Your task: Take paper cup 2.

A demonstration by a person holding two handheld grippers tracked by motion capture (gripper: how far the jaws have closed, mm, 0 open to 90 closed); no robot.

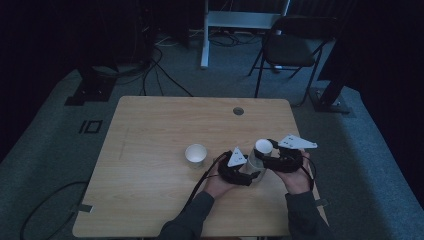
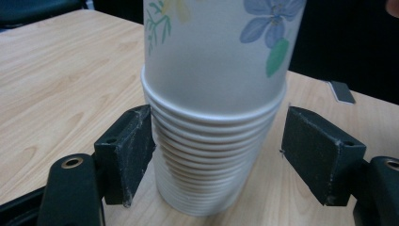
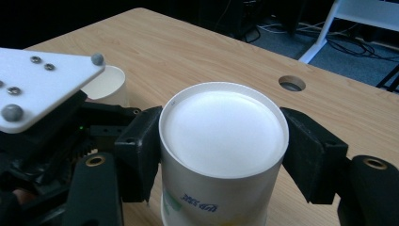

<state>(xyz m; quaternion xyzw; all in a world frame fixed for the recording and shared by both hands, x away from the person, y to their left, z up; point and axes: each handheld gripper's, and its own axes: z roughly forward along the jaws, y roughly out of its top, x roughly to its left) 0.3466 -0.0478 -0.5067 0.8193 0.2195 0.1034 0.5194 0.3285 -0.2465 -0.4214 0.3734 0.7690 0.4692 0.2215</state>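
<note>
Your right gripper (image 3: 221, 155) fingers grip the top upturned cup (image 3: 221, 141); its blue writing is unreadable. Your left gripper (image 2: 214, 155) fingers stand open around the cup stack (image 2: 211, 160).

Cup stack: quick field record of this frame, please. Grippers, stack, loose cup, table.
stack: upside-down paper cups, floral print, standing on wooden table
left gripper: jaws around the stack's lower rims, one touching, the other apart
right gripper: jaws against the top cup
single cup: upright, apart from stack
table hole: far edge
</note>
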